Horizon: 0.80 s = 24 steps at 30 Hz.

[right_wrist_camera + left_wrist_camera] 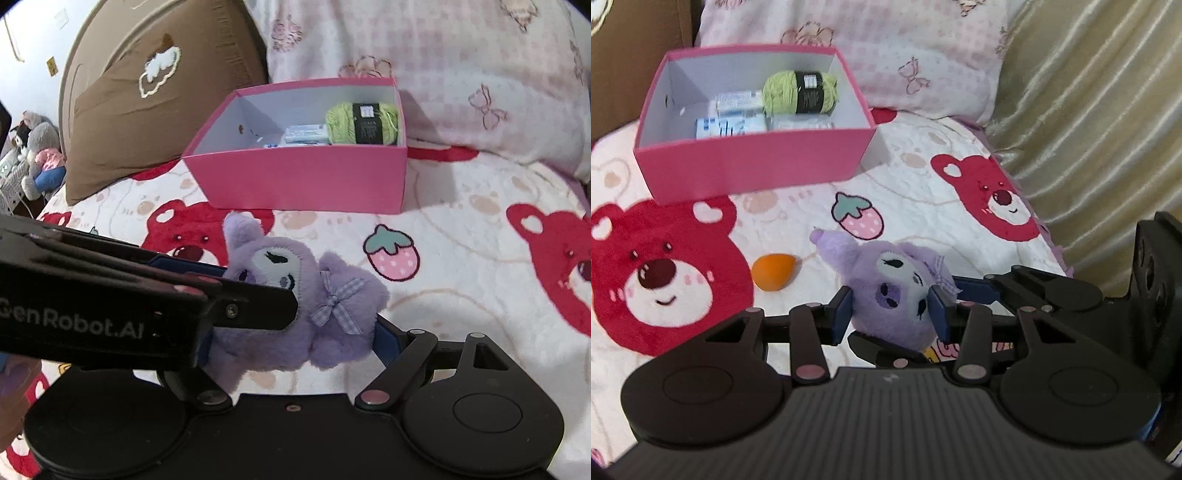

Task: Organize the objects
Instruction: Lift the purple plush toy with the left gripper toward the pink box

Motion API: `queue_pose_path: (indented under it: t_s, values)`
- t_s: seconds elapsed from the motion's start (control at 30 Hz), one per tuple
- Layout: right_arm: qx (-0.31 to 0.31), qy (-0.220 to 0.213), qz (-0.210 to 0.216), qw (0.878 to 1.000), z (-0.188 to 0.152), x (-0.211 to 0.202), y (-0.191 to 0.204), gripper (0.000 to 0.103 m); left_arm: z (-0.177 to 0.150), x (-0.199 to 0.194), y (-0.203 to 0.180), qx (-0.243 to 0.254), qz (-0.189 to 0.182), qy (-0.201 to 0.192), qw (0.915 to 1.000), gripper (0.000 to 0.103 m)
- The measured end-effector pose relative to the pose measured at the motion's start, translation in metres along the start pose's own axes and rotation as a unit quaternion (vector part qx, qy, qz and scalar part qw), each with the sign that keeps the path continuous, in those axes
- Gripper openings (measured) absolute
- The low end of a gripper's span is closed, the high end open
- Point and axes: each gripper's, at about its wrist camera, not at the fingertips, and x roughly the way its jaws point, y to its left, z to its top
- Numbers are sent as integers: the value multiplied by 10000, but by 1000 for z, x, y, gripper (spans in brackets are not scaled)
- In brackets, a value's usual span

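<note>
A purple plush toy (886, 288) lies on the bear-print blanket (923, 192). My left gripper (890, 312) is shut on the plush, blue pads pressing both sides. My right gripper (291, 332) also closes around the same plush (295, 295); its right pad touches the toy, its left finger is hidden behind the left gripper's body. An orange egg-shaped sponge (772, 271) lies left of the plush. A pink box (753, 162) stands beyond, holding green yarn (799, 92) and several small packets (735, 118). The box (303, 177) also shows in the right wrist view.
A pink pillow (905, 55) lies behind the box and a brown cushion (147, 92) to its left. A gold curtain (1089, 129) hangs along the bed's right edge. Stuffed toys (37, 155) sit far left.
</note>
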Motion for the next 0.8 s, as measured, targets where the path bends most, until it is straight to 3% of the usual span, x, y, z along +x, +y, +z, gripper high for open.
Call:
queue_pose_path:
  t_s: [0.47, 0.8]
  values:
    - [-308, -280, -85, 9991, 38, -41, 31, 87, 30, -57, -7, 127, 69, -279, 9995, 44]
    - [-544, -579, 9, 9968, 75, -42, 43, 87, 64, -75, 4, 170, 230, -441, 9986, 44]
